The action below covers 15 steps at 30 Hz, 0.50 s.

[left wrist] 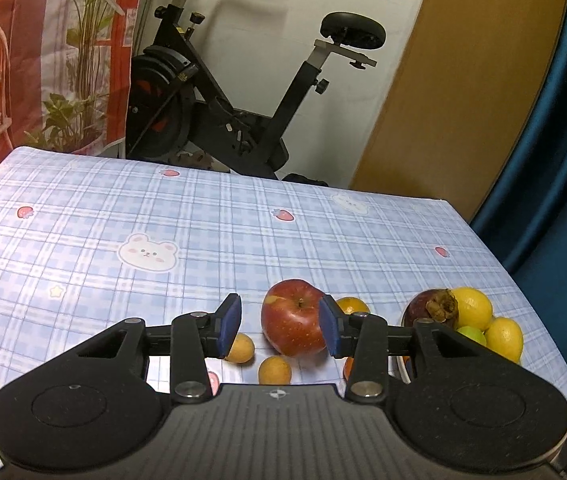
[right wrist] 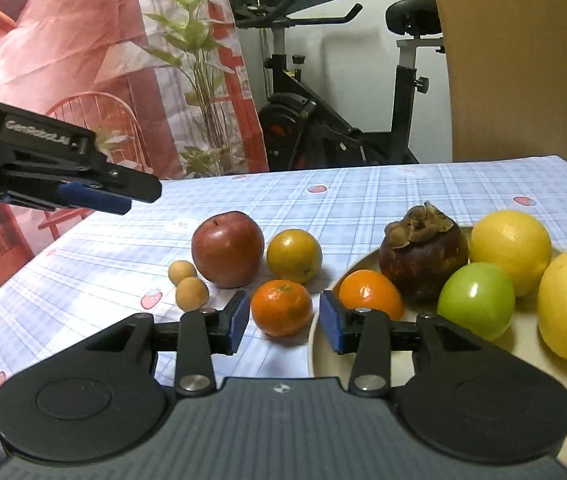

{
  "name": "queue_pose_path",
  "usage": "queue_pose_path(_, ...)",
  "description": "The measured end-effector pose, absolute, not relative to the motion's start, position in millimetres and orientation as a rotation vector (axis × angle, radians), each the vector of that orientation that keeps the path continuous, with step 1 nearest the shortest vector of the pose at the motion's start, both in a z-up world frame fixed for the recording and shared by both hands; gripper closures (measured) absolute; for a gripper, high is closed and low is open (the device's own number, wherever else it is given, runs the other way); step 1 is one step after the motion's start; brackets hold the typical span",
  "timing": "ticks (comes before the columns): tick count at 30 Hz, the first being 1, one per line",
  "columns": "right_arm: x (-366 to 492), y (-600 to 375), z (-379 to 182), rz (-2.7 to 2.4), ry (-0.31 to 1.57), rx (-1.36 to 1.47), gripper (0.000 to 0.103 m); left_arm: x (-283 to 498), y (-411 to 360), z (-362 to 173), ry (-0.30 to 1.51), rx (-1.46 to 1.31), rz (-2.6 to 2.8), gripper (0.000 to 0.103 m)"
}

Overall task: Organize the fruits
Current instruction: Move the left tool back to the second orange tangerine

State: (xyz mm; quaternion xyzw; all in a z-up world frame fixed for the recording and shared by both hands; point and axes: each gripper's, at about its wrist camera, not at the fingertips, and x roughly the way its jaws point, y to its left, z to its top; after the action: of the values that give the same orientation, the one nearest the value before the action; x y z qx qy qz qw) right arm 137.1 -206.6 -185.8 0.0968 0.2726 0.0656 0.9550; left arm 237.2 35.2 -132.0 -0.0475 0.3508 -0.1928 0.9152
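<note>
- Left gripper (left wrist: 280,327) tilts down above the table (left wrist: 123,208), jaws apart and empty, red apple (left wrist: 293,322) beyond them.
- Right gripper (right wrist: 284,318) tilts down, jaws apart and empty, framing a mandarin (right wrist: 282,307) beside the plate (right wrist: 523,344) near the table's right edge.

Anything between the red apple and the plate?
Yes: in the right wrist view a yellow-orange citrus and a tangerine lie on the cloth between the red apple and the plate.
</note>
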Motion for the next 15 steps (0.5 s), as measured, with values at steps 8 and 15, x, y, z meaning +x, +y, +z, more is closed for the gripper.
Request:
queue_pose_path(8,142,-192,-183,0.168,0.546,0.118,0.059,234,40,-139,0.739,-0.138,-0.386,0.058)
queue_pose_path(15,161,-180,-190,0.149,0.579,0.03,0.059,233,46,-147,0.762,-0.158,-0.39,0.058)
